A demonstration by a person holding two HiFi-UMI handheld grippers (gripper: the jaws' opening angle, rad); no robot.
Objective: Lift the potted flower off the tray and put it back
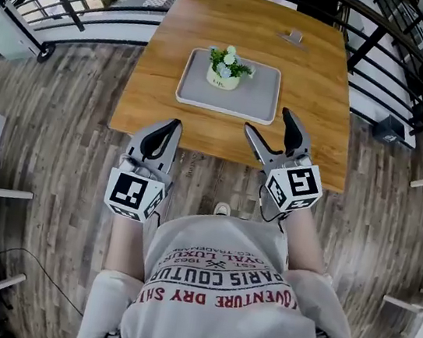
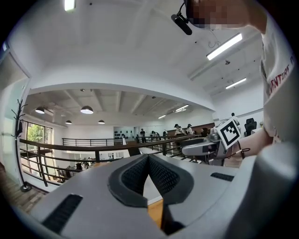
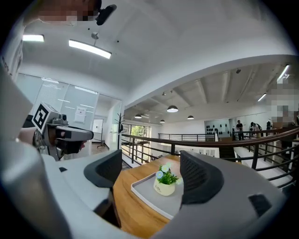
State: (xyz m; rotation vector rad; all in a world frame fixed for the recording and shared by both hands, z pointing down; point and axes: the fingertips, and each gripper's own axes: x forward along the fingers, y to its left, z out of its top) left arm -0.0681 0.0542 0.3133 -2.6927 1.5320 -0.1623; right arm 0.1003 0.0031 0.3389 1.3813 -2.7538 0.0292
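Head view: the pot (image 1: pixel 224 72) stands on the tray (image 1: pixel 262 93) at the centre of the table (image 1: pixel 313 69). The left gripper (image 1: pixel 169 126) and right gripper (image 1: pixel 267 122) hover at the table's near edge.

Left gripper view: the jaws are clenched on nothing.

Right gripper view: the jaws are spread and the pot (image 3: pixel 164 185) is well ahead. An off-centre approach could tip it.

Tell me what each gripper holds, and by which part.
Nothing. The left gripper is shut on nothing, the right gripper open and empty; the flower stands untouched on the tray.

The wooden worktop (image 1: pixel 318 86) stands on a plank floor (image 1: pixel 69 119). A grey tray (image 1: pixel 258 92) lies flat near its middle. A small grey object (image 1: pixel 293 36) sits near the far edge, well apart from the tray.
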